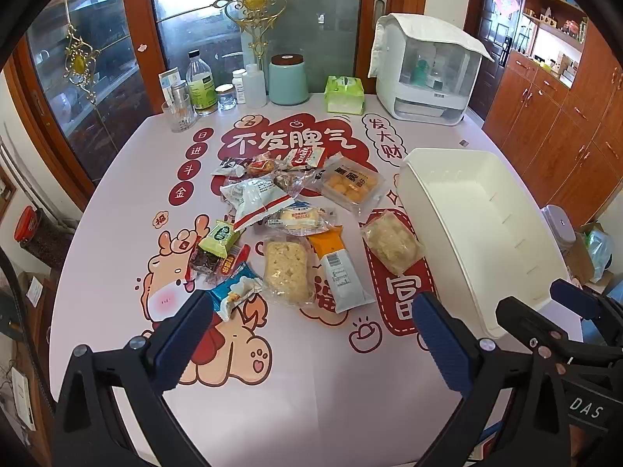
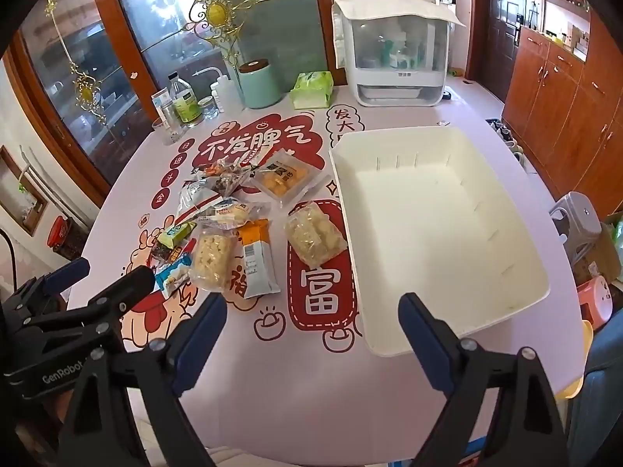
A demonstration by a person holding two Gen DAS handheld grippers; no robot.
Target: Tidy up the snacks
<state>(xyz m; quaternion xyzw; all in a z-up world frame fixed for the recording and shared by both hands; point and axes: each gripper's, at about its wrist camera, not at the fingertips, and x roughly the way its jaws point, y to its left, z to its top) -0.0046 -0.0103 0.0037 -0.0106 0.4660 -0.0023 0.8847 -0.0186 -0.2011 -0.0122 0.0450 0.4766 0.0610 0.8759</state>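
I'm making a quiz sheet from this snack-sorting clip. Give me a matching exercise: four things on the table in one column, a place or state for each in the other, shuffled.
Things:
1. white bin
2. orange snack packet
3. green tissue pack
4. left gripper

Places or states:
A. at the table's far edge
B. among the snack pile
C. jaws open, holding nothing
D. empty, right of the snacks

Pairs: 1-D, 2-B, 3-A, 4-C

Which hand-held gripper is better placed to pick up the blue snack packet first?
Left. The left hand-held gripper is open, its finger right beside the blue snack packet. The right hand-held gripper faces the empty white bin.
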